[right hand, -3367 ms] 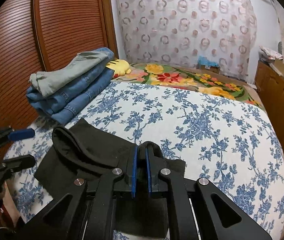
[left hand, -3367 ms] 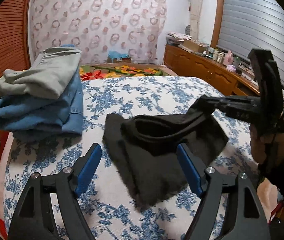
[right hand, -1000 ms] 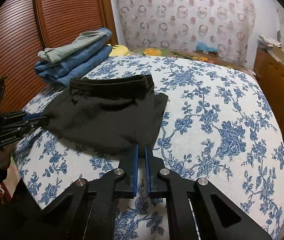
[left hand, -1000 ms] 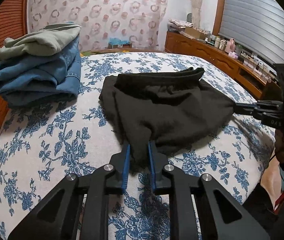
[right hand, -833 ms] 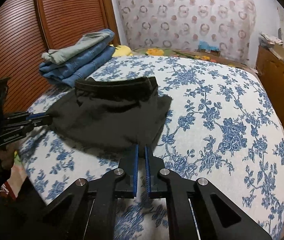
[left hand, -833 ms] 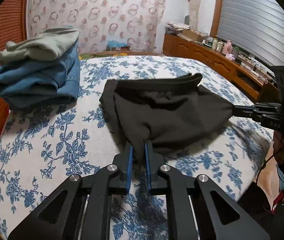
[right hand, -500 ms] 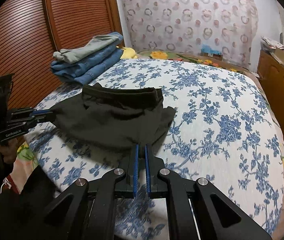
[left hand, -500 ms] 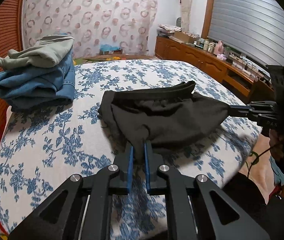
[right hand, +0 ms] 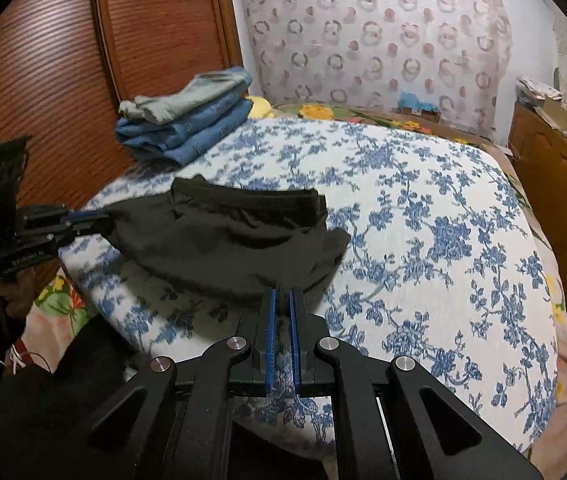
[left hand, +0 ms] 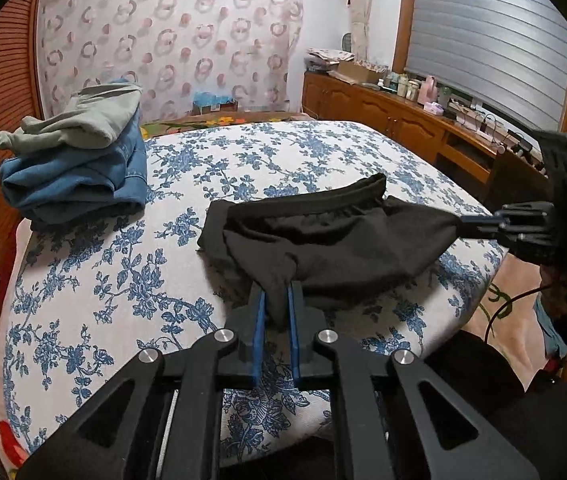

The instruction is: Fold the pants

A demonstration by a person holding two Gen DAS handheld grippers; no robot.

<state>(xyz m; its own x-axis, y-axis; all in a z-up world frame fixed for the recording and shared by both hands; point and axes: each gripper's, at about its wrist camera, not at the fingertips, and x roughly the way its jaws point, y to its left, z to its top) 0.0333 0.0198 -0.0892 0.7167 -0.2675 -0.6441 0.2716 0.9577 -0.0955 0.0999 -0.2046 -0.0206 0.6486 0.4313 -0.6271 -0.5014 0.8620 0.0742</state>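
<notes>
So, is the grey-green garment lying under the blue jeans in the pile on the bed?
No, the grey-green garment lies on top of the folded blue jeans, as the left wrist view shows plainly.

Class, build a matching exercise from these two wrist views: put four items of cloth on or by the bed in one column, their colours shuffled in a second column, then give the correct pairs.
Column one:
1. pants held by both grippers
2. top garment of the pile
3. jeans under it
4. bedspread

Column two:
A. white with blue flowers
B. black
C. denim blue
D. pale grey-green

Pairs: 1-B, 2-D, 3-C, 4-A
</notes>
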